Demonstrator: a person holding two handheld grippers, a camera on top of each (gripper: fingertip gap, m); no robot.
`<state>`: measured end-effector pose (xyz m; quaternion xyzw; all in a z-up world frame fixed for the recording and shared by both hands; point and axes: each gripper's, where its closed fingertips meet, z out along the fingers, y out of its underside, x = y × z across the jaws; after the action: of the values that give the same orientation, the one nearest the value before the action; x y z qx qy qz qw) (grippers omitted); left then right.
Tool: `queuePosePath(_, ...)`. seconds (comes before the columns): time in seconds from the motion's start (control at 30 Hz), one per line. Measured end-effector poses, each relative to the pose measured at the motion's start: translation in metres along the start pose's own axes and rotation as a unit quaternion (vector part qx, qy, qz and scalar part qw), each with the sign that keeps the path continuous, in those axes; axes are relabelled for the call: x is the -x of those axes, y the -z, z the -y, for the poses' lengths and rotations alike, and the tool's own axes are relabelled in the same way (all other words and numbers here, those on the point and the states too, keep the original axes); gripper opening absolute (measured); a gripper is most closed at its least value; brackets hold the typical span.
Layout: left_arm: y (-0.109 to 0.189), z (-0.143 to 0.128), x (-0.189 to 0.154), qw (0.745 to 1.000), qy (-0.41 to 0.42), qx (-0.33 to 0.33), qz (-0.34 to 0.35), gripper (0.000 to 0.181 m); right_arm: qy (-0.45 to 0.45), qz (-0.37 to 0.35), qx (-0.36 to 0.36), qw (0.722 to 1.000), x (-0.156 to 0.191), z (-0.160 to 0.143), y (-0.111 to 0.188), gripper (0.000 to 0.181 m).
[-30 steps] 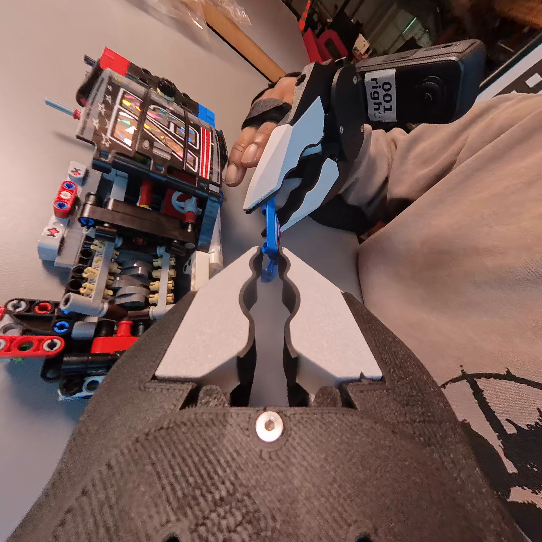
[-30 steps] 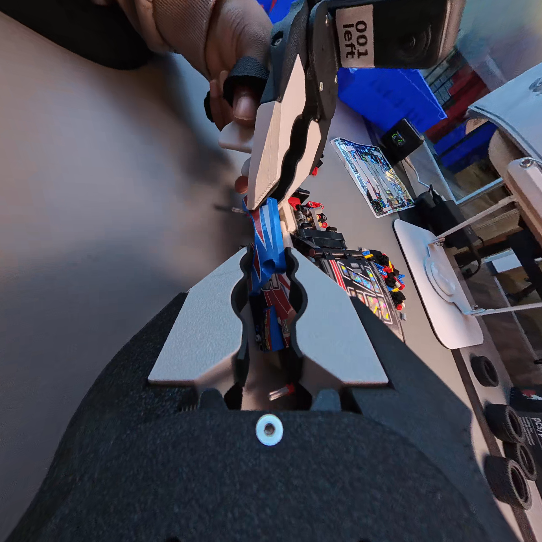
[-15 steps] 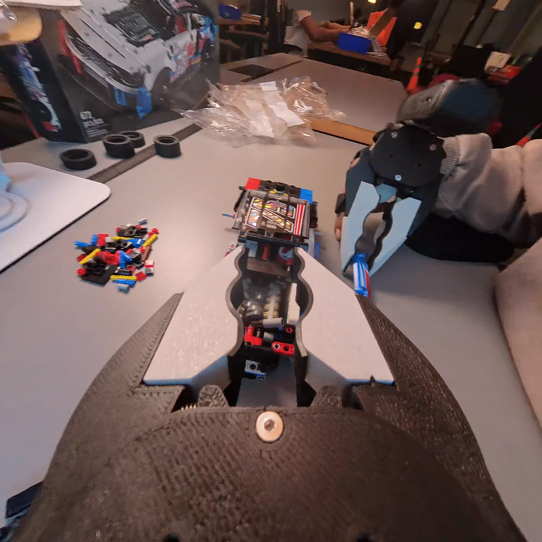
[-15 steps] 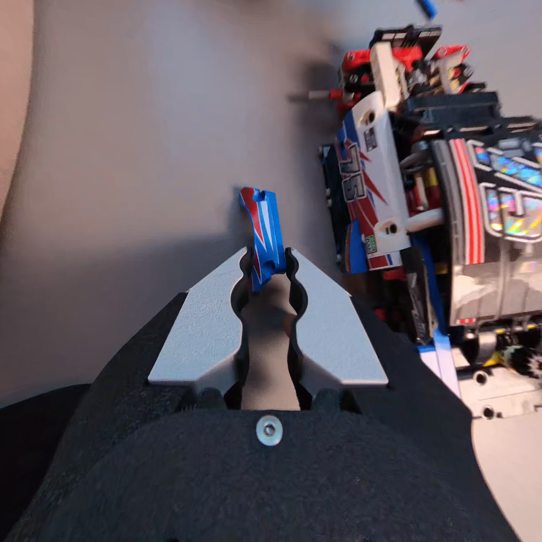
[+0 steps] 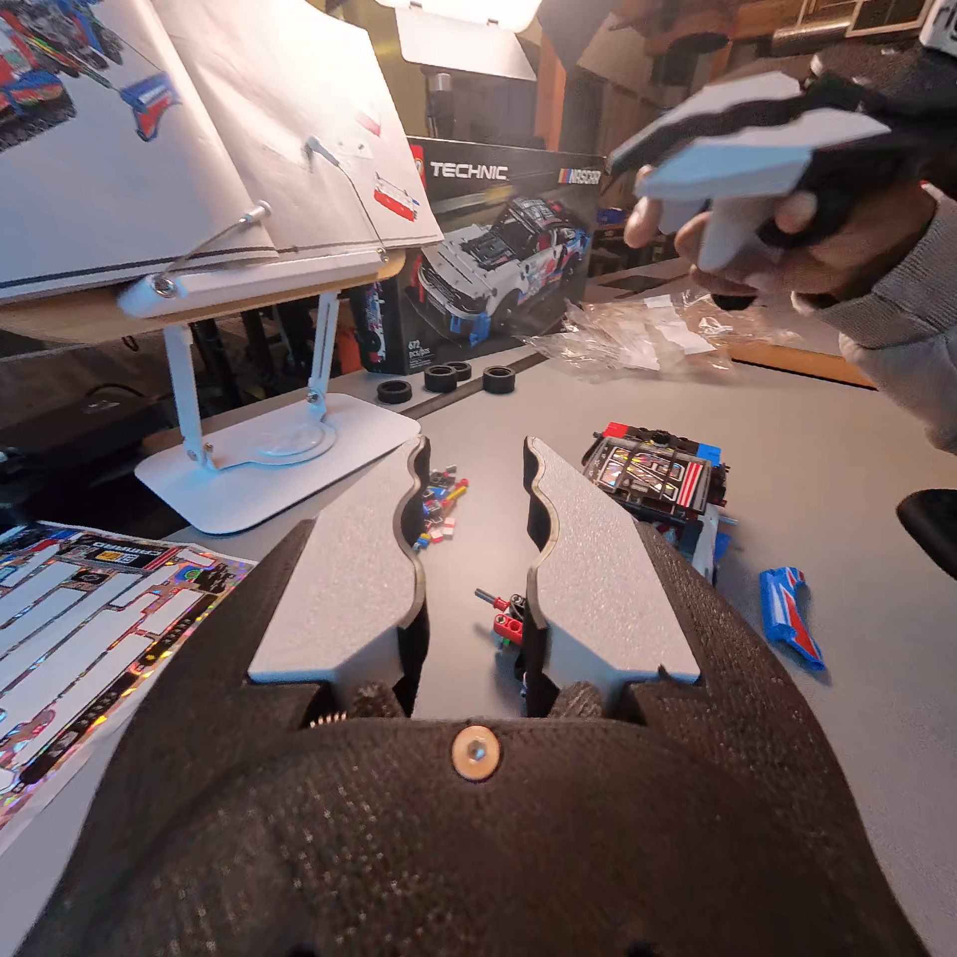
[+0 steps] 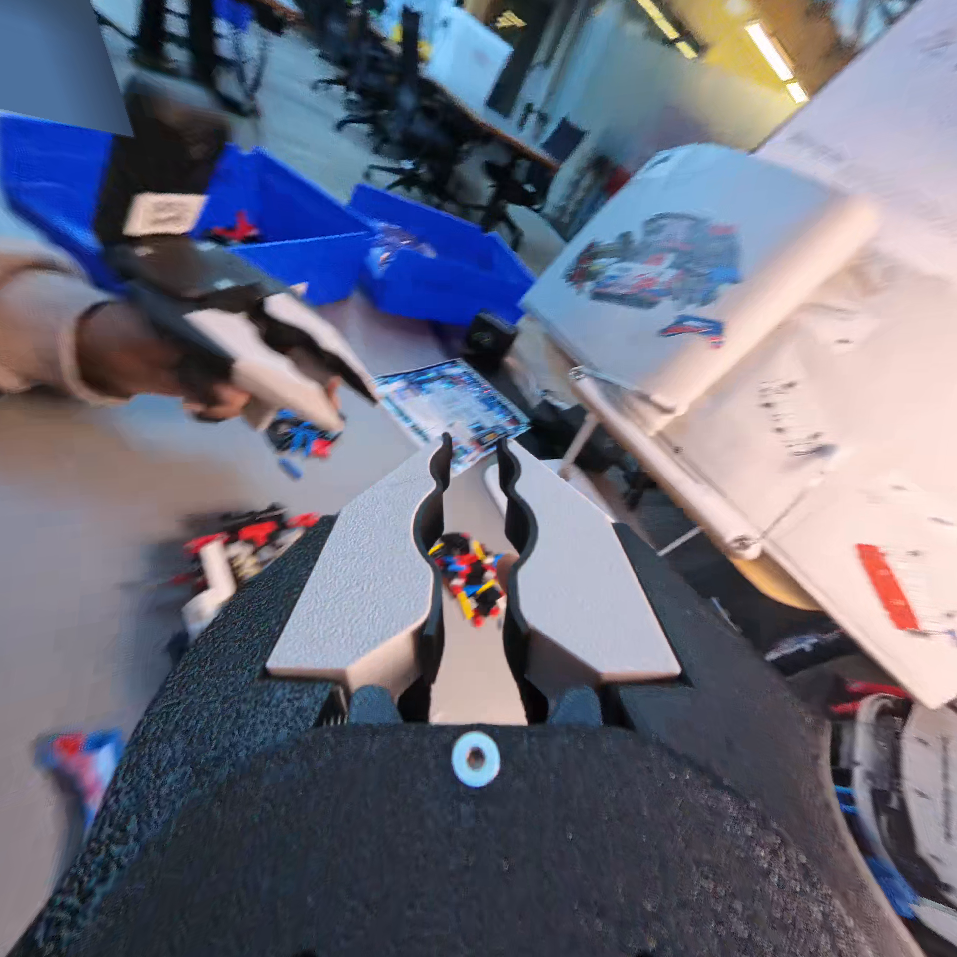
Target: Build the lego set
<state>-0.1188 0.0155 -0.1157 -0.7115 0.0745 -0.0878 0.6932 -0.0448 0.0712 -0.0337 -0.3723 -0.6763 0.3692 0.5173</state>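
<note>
Both the left gripper (image 5: 474, 461) and right gripper (image 6: 471, 450) gape empty. Right of the car (image 5: 657, 481), the blue panel (image 5: 789, 616) looks light, stiff, slick; pinching its long edges seems best.

Warm, bright from a lamp (image 5: 461, 31) overhead, glaring at top. Left view sharp, bent at edges; right view heavily motion-blurred throughout.

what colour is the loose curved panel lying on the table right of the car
Blue with red and white stripes; the curved panel shows best in the left wrist view.
</note>
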Motion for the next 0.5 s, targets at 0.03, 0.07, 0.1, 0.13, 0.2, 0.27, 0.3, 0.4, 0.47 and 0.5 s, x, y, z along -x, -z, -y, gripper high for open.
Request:
queuePosePath(0.03, 0.0, -0.001, 0.004, 1.0, -0.005, -0.003, 0.013, 0.034, -0.008, -0.032, -0.005, 0.999, -0.023, 0.007, -0.015, 0.013)
queuePosePath(0.07, 0.0, -0.002, 0.008, 1.0, -0.009, -0.004, 0.027, 0.036, -0.017, -0.062, -0.011, 0.998, -0.044, 0.013, -0.031, 0.012)
queuePosePath(0.1, 0.0, -0.003, 0.01, 0.999, -0.017, -0.004, 0.038, 0.037, -0.023, -0.09, -0.014, 0.996, -0.063, 0.016, -0.048, 0.01)
queuePosePath(0.13, 0.0, -0.004, 0.011, 0.999, -0.026, -0.004, 0.045, 0.037, -0.025, -0.117, -0.017, 0.993, -0.08, 0.017, -0.066, 0.009)
queuePosePath(0.2, -0.001, -0.006, 0.01, 0.998, -0.046, -0.001, 0.049, 0.037, -0.029, -0.149, -0.021, 0.988, -0.104, 0.016, -0.103, 0.009)
queuePosePath(0.27, -0.001, -0.009, 0.007, 0.997, -0.061, 0.002, 0.05, 0.035, -0.023, -0.167, -0.026, 0.985, -0.119, 0.012, -0.136, 0.009)
queuePosePath(0.3, -0.001, -0.008, 0.005, 0.996, -0.07, -0.001, 0.049, 0.034, -0.027, -0.175, -0.03, 0.984, -0.124, 0.011, -0.15, 0.006)
queuePosePath(0.4, 0.0, -0.004, 0.0, 0.994, -0.095, -0.014, 0.049, 0.031, -0.085, -0.194, -0.035, 0.977, -0.14, 0.004, -0.179, 0.002)
queuePosePath(0.47, 0.001, -0.001, -0.002, 0.993, -0.108, -0.022, 0.047, 0.03, -0.104, -0.203, -0.043, 0.973, -0.147, 0.003, -0.189, 0.0)
queuePosePath(0.5, 0.001, 0.0, -0.003, 0.992, -0.113, -0.024, 0.047, 0.03, -0.104, -0.206, -0.038, 0.972, -0.15, 0.001, -0.192, 0.0)
